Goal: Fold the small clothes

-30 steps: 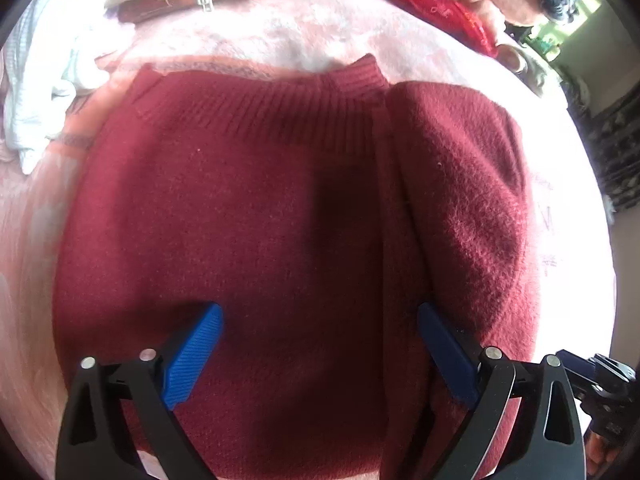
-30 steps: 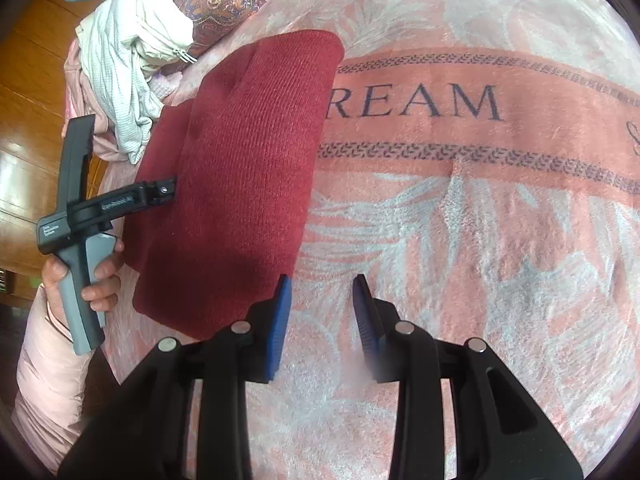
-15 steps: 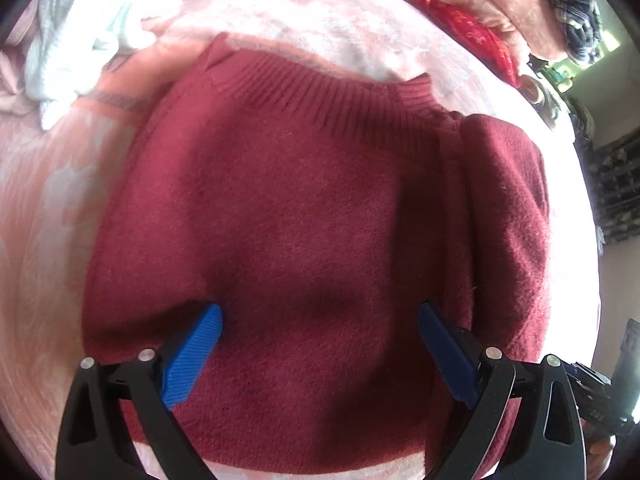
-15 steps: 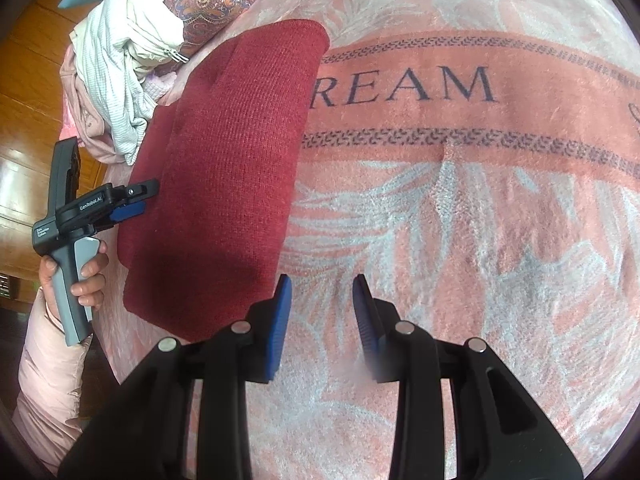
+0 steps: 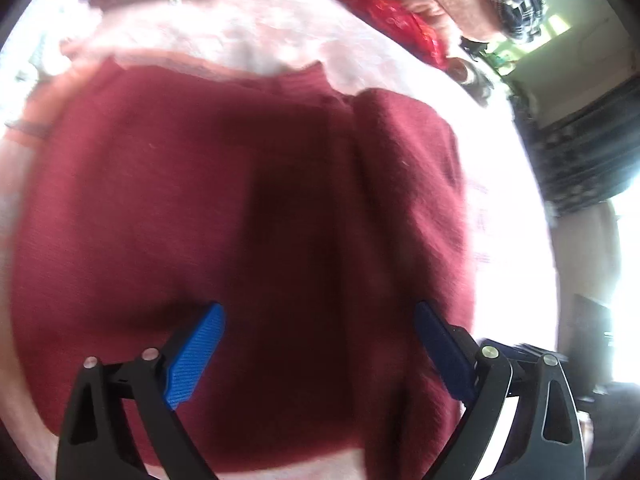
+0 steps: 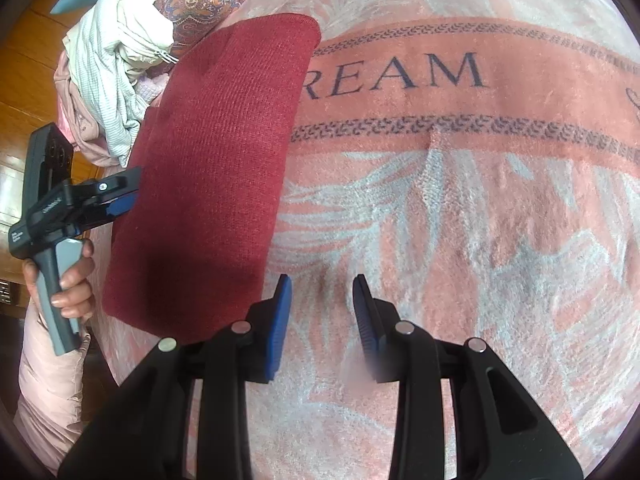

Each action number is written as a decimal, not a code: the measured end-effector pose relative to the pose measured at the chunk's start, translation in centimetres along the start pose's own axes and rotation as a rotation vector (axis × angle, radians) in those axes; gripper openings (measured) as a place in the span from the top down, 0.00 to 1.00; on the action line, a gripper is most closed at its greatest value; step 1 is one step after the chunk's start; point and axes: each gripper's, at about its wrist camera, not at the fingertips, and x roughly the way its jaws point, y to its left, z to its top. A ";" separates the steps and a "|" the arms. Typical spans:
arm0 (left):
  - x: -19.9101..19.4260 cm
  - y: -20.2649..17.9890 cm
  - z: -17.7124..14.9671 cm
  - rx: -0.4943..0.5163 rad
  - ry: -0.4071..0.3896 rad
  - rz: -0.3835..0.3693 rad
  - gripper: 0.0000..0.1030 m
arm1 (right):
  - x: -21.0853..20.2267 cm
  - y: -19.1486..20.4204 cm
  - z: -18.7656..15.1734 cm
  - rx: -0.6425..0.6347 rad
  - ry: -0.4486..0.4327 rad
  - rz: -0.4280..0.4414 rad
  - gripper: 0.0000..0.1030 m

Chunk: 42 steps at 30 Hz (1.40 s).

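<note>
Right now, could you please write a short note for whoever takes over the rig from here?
Left gripper: open, empty, over the dark red sweater.
Right gripper: partly open, empty, over bare pink blanket beside the sweater.
Sweater lies flat on the blanket; one side is already folded in over the body.
Unfolded clothes pile waits at the blanket's edge.
Left: finish folding the sweater, then do the pile.

The left wrist view looks steeply down along its claw (image 5: 316, 344), close over the maroon sweater (image 5: 240, 220), and is blurred. The right wrist view angles down from farther right onto the pink blanket (image 6: 460, 220); both views share that sweater (image 6: 216, 160), and this one also catches the left claw (image 6: 120, 196).
</note>
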 end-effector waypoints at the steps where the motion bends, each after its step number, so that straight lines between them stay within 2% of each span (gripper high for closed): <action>1: -0.2 0.1 0.1 -0.020 -0.001 -0.021 0.07 | 0.0 -0.2 -0.1 0.005 0.000 0.004 0.68; 4: -0.8 1.1 0.3 -0.076 0.004 -0.123 0.07 | 0.1 -0.8 -0.3 0.011 -0.001 0.006 0.68; 5: -0.9 1.2 0.3 -0.084 0.004 -0.137 0.07 | 0.1 -0.9 -0.3 0.016 -0.001 0.007 0.68; 10: 1.2 0.0 0.5 -0.074 0.047 -0.181 0.07 | 0.3 -0.9 -0.5 0.022 -0.002 0.026 0.68; 13: 2.2 -1.4 0.5 -0.054 0.046 -0.207 0.07 | 0.3 -0.9 -0.6 0.010 0.003 0.015 0.68; 16: 3.0 -2.6 0.9 -0.034 0.042 -0.191 0.08 | 0.5 -0.9 -0.5 0.014 0.002 0.008 0.68; 17: 3.2 -2.8 0.9 -0.033 0.044 -0.185 0.13 | 0.5 -1.0 -0.5 0.015 0.003 0.010 0.68; 18: 3.4 -2.8 1.0 -0.036 0.049 -0.176 0.30 | 0.6 -0.8 -0.5 0.017 0.002 0.011 0.68; 19: 3.8 -2.9 1.1 -0.044 0.068 -0.161 0.34 | 0.6 -0.8 -0.4 0.015 0.002 0.011 0.68; 20: 4.0 -3.0 1.4 -0.053 0.066 -0.162 0.43 | 0.5 -0.8 -0.4 0.012 0.001 0.009 0.68; 21: 4.0 -2.9 1.3 -0.058 0.058 -0.162 0.58 | 0.5 -0.8 -0.4 0.010 -0.001 0.008 0.68; 22: 3.7 -2.9 1.2 -0.053 0.051 -0.164 0.63 | 0.4 -0.7 -0.4 0.009 -0.002 0.007 0.68; 23: 3.3 -2.9 1.0 -0.047 0.036 -0.170 0.73 | 0.4 -0.7 -0.4 0.010 -0.004 0.008 0.68; 24: 3.0 -2.9 0.9 -0.044 0.025 -0.173 0.78 | 0.4 -0.6 -0.4 0.012 -0.004 0.009 0.68; 28: 1.5 -3.2 0.3 -0.018 -0.031 -0.141 0.81 | 0.3 0.1 -0.5 0.006 -0.002 0.007 0.68; 33: -0.5 -2.6 0.6 -0.005 -0.044 -0.142 0.82 | 0.0 1.6 -0.5 -0.011 -0.004 0.005 0.68; 36: -2.4 -1.7 1.2 -0.005 -0.046 -0.141 0.82 | 0.0 2.5 -0.3 -0.022 -0.004 0.010 0.68; 42: -7.0 2.0 2.6 0.017 -0.078 -0.094 0.82 | 0.6 5.3 0.0 -0.075 0.003 0.019 0.68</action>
